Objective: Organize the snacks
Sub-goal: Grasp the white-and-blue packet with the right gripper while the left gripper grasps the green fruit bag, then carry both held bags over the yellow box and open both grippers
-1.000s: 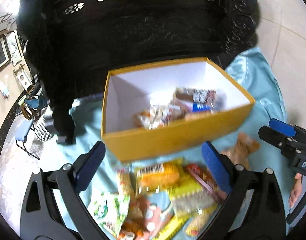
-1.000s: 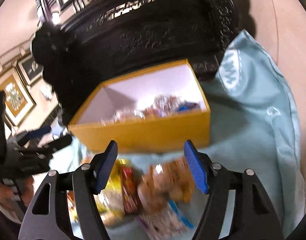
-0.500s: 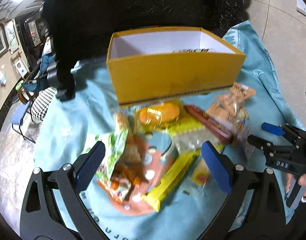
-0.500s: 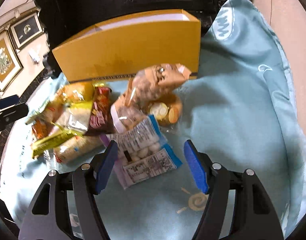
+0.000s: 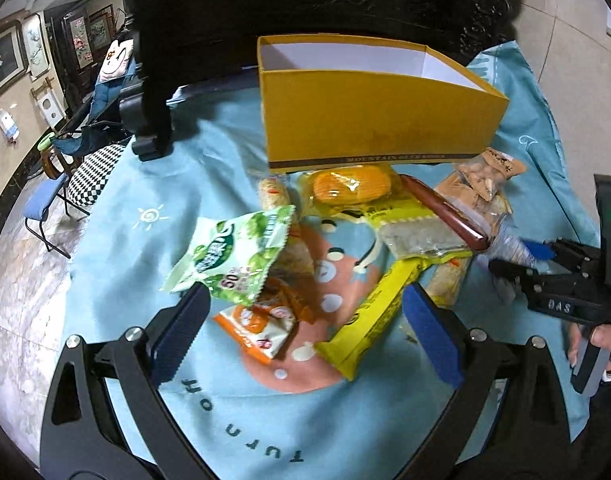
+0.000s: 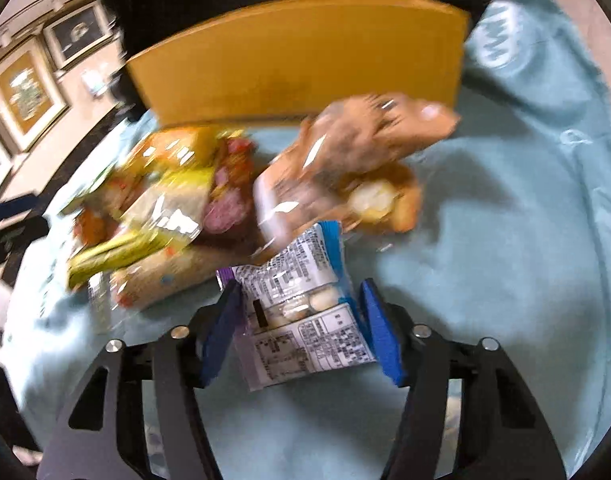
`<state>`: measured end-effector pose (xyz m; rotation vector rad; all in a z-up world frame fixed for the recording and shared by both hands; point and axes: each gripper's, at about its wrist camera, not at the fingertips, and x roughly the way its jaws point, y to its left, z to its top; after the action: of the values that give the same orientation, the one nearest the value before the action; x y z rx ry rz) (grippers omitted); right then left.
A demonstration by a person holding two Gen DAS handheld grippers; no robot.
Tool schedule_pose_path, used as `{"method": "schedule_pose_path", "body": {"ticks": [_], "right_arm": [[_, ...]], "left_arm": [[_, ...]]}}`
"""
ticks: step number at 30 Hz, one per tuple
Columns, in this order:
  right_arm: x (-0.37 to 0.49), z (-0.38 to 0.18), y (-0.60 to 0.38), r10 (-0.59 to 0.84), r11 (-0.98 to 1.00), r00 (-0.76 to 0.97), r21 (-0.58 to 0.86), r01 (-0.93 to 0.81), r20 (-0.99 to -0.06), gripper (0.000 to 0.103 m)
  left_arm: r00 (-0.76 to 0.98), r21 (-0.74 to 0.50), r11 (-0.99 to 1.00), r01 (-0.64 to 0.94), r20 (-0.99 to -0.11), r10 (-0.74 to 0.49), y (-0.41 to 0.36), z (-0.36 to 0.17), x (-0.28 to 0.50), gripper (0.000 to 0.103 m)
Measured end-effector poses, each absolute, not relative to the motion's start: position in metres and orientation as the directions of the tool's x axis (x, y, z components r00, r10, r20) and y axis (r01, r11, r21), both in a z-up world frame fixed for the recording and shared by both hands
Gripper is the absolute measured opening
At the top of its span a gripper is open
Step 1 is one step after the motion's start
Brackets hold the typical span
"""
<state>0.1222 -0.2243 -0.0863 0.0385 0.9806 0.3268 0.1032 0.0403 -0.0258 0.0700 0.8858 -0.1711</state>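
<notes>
Snacks (image 5: 345,240) heaped before yellow box (image 5: 369,120), left claw (image 5: 305,332) apart, right claw (image 6: 301,332) closing around blue packet (image 6: 301,320).

Ahead of the black left gripper (image 5: 303,334) with blue pads sits a mustard-yellow cardboard box (image 5: 377,120), white inside. Nearer lie a green-and-white crinkled snack bag (image 5: 233,256), a long bright yellow wrapper (image 5: 375,316) and an orange-and-white packet (image 5: 261,330), all on light blue cartoon-printed cloth (image 5: 153,200).
</notes>
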Motion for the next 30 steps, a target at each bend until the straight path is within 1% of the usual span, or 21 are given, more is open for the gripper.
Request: {"method": "schedule_pose_path", "body": {"ticks": [2, 3, 4, 6, 9, 13, 18, 20, 25, 28, 29, 30], "right_arm": [[0.117, -0.086, -0.217, 0.310, 0.938, 0.504, 0.172, -0.302, -0.806, 0.051], [0.116, -0.086, -0.217, 0.335, 0.930, 0.494, 0.198, -0.309, -0.802, 0.046], [0.114, -0.086, -0.217, 0.364, 0.920, 0.481, 0.227, -0.320, -0.797, 0.042], [0.112, -0.085, -0.218, 0.368, 0.920, 0.488, 0.231, -0.318, -0.792, 0.040], [0.108, -0.082, -0.224, 0.400, 0.911, 0.491, 0.279, -0.303, -0.774, 0.040], [0.098, -0.069, -0.241, 0.463, 0.886, 0.517, 0.368, -0.281, -0.720, 0.040], [0.086, -0.061, -0.251, 0.476, 0.879, 0.531, 0.390, -0.274, -0.701, 0.040], [0.083, -0.059, -0.252, 0.482, 0.876, 0.536, 0.395, -0.276, -0.693, 0.040], [0.082, -0.055, -0.249, 0.495, 0.868, 0.534, 0.403, -0.289, -0.685, 0.040], [0.085, -0.054, -0.246, 0.499, 0.866, 0.533, 0.401, -0.298, -0.683, 0.040], [0.087, -0.054, -0.244, 0.500, 0.866, 0.532, 0.401, -0.299, -0.683, 0.040], [0.087, -0.054, -0.243, 0.501, 0.865, 0.532, 0.400, -0.302, -0.683, 0.040]], "left_arm": [[0.623, -0.004, 0.986, 0.164, -0.775, -0.106, 0.048, -0.025, 0.103, 0.098], [0.623, -0.004, 0.988, 0.157, -0.775, -0.102, 0.051, -0.025, 0.103, 0.098], [0.624, -0.005, 0.990, 0.143, -0.776, -0.094, 0.055, -0.025, 0.103, 0.098], [0.625, -0.004, 0.992, 0.124, -0.776, -0.081, 0.062, -0.024, 0.104, 0.098], [0.623, 0.008, 0.992, 0.124, -0.779, -0.071, 0.067, -0.025, 0.104, 0.098], [0.630, 0.024, 0.992, 0.126, -0.774, -0.062, 0.070, -0.026, 0.108, 0.098], [0.627, 0.042, 0.991, 0.130, -0.777, -0.050, 0.074, -0.027, 0.128, 0.098], [0.613, 0.061, 0.989, 0.135, -0.790, -0.035, 0.073, -0.034, 0.138, 0.098], [0.579, 0.064, 0.986, 0.152, -0.814, -0.036, 0.073, -0.055, 0.159, 0.098], [0.532, 0.073, 0.986, 0.147, -0.846, -0.016, 0.074, -0.074, 0.174, 0.097], [0.520, 0.067, 0.988, 0.143, -0.854, -0.017, 0.075, -0.079, 0.178, 0.093], [0.509, 0.046, 0.989, 0.138, -0.860, -0.031, 0.078, -0.083, 0.181, 0.092]]}}
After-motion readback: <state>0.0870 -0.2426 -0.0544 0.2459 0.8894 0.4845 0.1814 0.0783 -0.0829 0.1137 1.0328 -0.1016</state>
